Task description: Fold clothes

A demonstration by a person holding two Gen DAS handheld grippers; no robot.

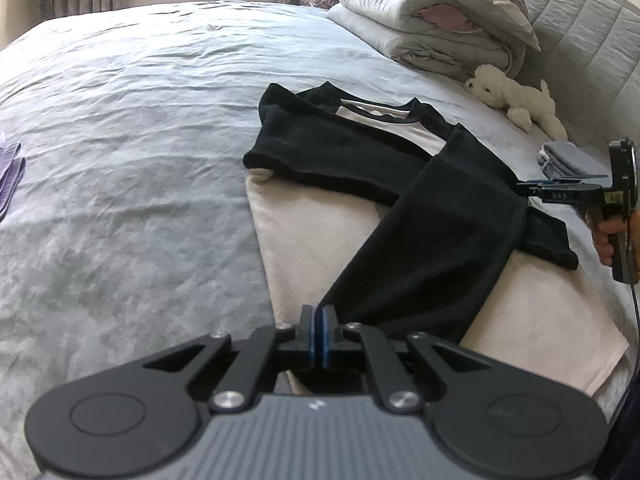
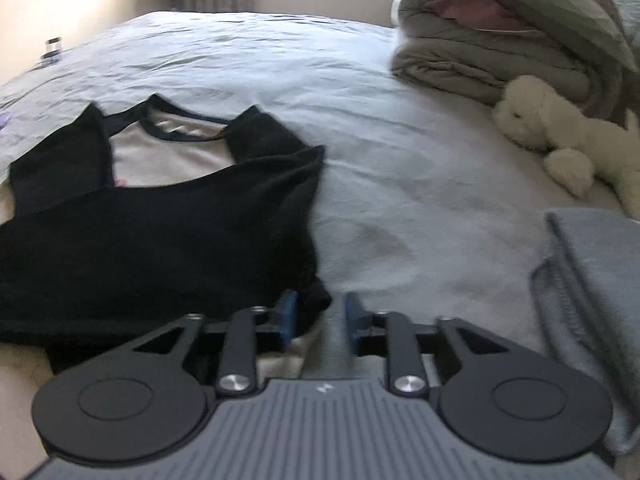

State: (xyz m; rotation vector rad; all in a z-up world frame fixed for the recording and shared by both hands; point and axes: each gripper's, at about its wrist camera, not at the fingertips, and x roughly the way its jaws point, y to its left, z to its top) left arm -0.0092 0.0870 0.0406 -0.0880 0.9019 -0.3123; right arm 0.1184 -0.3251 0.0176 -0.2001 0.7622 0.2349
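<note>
Left wrist view: the left gripper [image 1: 319, 316] was clenched, its 2 blue pads pressed together on the cuff end of a black sleeve [image 1: 432, 248] of the shirt [image 1: 304, 232], a cream garment with black sleeves that lay flat on the grey bed [image 1: 120, 140], collar toward the headboard. The sleeve ran diagonally from these pads across the cream body toward the far shoulder, apparently so that it could be laid within the shirt's outline. The other black sleeve [image 1: 320, 148] already lay folded across the chest. At the frame's right edge a person's hand [image 1: 604, 240] held the right gripper [image 1: 524, 190], whose tips met the outer edge of the raised sleeve near the shoulder, probably to steady the crease. A folded duvet [image 1: 420, 28], a white plush dog [image 1: 516, 100] and a small stack of grey folded cloth [image 1: 568, 160] lay well apart from the shirt. Right wrist view: the picture was blurred; the right gripper's 2 blue pads stood apart, released, with a black corner of fabric touching the left pad and bare bedspread showing in the gap, so nothing was pinched. The shirt lay ahead and to the left of these jaws, its collar [image 2: 188, 124] farthest from the camera, and the grey folded cloth lay just to the right.
</note>
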